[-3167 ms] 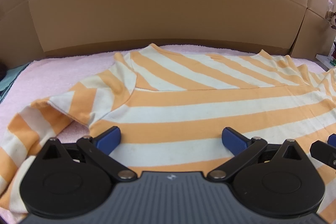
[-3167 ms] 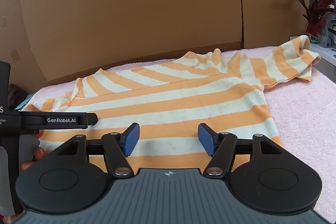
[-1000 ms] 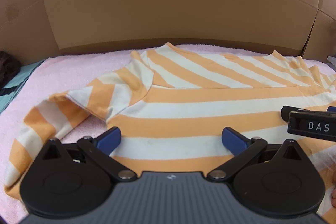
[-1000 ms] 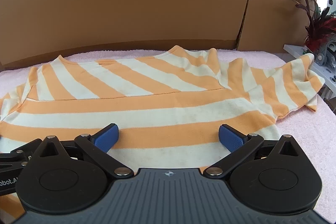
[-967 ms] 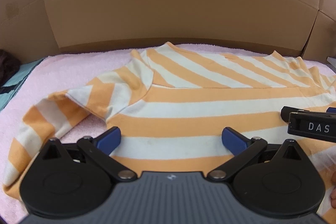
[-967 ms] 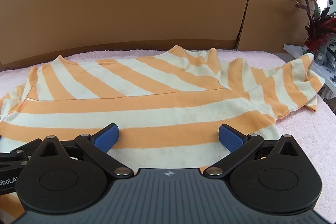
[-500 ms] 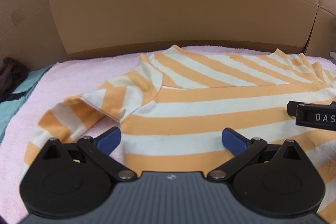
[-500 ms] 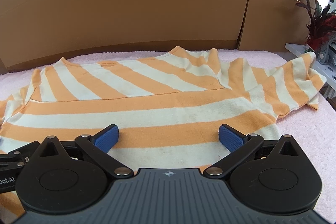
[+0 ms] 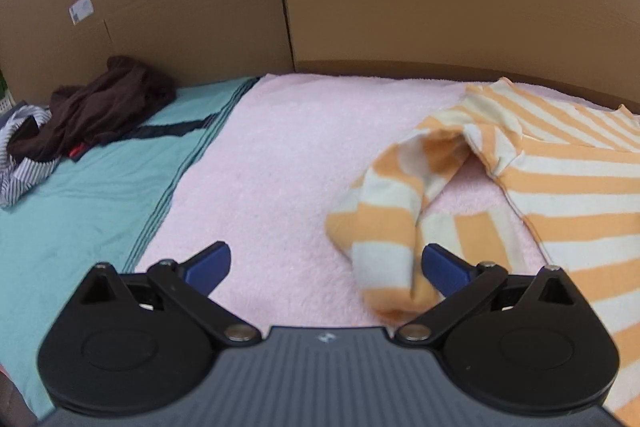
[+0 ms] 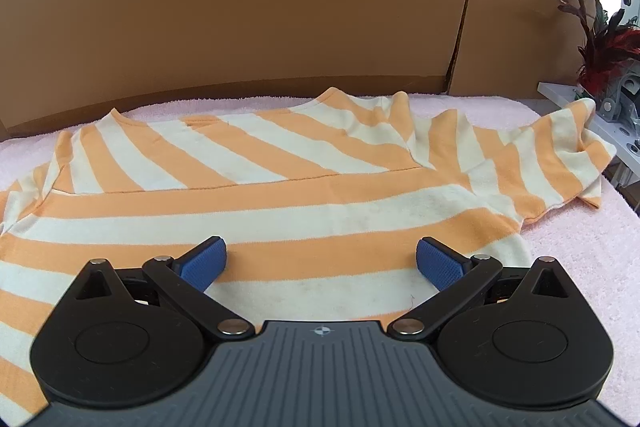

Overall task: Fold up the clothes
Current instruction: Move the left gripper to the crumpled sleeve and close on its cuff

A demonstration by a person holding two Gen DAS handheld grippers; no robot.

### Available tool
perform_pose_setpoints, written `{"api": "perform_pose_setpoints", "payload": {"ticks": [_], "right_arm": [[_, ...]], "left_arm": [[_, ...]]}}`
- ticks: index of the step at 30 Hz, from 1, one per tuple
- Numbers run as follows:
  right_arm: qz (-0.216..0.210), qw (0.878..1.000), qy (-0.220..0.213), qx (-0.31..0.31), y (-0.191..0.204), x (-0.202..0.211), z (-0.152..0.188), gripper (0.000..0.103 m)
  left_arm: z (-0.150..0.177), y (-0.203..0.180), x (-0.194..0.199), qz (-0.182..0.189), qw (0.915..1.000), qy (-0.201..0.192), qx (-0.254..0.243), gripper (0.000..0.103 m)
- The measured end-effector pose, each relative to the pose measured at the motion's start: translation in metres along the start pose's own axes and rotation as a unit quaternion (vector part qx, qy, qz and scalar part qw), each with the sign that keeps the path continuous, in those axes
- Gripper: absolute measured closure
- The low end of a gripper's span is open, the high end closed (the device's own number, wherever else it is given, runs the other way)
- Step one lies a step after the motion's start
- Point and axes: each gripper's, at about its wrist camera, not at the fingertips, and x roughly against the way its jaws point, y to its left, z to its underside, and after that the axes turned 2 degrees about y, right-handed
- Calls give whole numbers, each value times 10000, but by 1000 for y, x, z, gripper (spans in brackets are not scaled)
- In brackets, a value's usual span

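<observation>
An orange and cream striped shirt [image 10: 280, 195] lies spread flat on a pink towel [image 10: 568, 267]. In the left wrist view its body [image 9: 572, 195] fills the right side and its left sleeve [image 9: 396, 227] lies crumpled just ahead of the right fingertip. My left gripper [image 9: 326, 263] is open and empty, low over the pink towel [image 9: 288, 163] beside the sleeve. My right gripper [image 10: 320, 261] is open and empty over the shirt's lower hem. The right sleeve [image 10: 560, 155] lies bunched at the far right.
Cardboard walls [image 10: 280, 7] stand behind the towel. A teal cloth [image 9: 80, 195] lies left of the pink towel, with a dark brown garment [image 9: 104, 103] and a striped garment [image 9: 24, 163] piled on it. A red plant [image 10: 604, 51] and shelf stand at far right.
My left gripper has swung left, from over the shirt's body to the left sleeve and bare towel. The right gripper has barely moved. Both stay open.
</observation>
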Motion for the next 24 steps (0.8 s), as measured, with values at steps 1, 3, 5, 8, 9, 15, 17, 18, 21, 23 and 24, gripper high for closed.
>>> {"api": "perform_pose_setpoints", "payload": {"ticks": [1,3,5,8,9,15,17,18,21,23,24], "right_arm": [[9,10000,3,11,0,0,0,0],[21,10000,8,28,1,0,0,0],[20,10000,9,33,1,1,0,0],[14,10000,9,35,1,2,0,0],[17,10000,6,39,1,1,0,0],[7,10000,8,46,1,2,0,0],[2,10000,9,46,1,3,0,0],[-1,10000,9,43,1,3,0,0],[-18,10000,4,28,0,4,0,0],[-30,10000,0,16,0,4,0,0],[-35,10000,-2,10,-1,4,0,0]], "left_arm": [[4,1,2,93,9999,-79,-2,2],[12,1,5,265,9994,-216,-24,9],[12,-3,2,498,9986,-183,-16,17],[10,-5,-3,944,9951,-76,294,17],[11,-6,-2,1021,9939,-75,400,15],[21,-24,4,1093,9934,-98,329,6],[26,-34,6,971,9950,-167,136,11],[27,-37,7,925,9954,-234,107,14],[26,-41,7,853,9955,-315,257,26],[24,-41,7,816,9953,-343,383,29],[24,-41,7,798,9952,-355,443,32]]}}
